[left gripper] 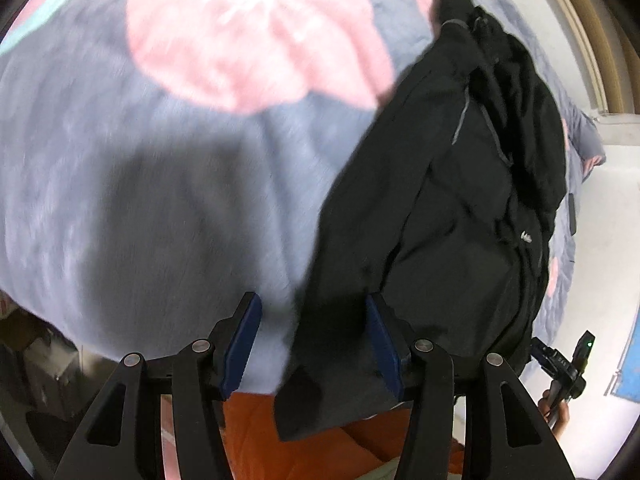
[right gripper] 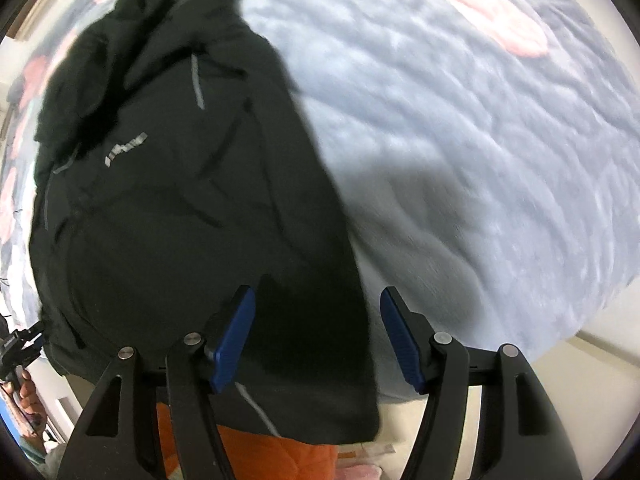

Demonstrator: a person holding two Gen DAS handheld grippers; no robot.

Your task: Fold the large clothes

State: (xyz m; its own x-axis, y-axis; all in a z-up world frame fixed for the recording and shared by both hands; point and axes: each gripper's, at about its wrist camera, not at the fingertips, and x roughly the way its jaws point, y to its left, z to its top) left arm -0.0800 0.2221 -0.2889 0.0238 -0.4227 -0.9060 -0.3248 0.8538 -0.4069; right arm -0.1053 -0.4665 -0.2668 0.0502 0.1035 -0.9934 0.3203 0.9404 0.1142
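Observation:
A black jacket (left gripper: 452,208) with grey zips and a small white logo lies lengthwise on a grey-blue bed blanket (left gripper: 160,184) with pink flowers. Its near hem hangs over the bed's edge. My left gripper (left gripper: 316,344) is open, its blue pads on either side of the hem's left corner. In the right wrist view the jacket (right gripper: 172,200) fills the left half, on the same blanket (right gripper: 480,160). My right gripper (right gripper: 318,336) is open, straddling the hem's right corner. I cannot tell if the pads touch the cloth.
Orange fabric (left gripper: 256,432) shows below the bed's edge in both views, as does the orange fabric (right gripper: 260,456) under the right gripper. The other hand-held gripper (left gripper: 564,364) appears at the far right of the left view. A white wall (left gripper: 616,240) lies beyond the bed.

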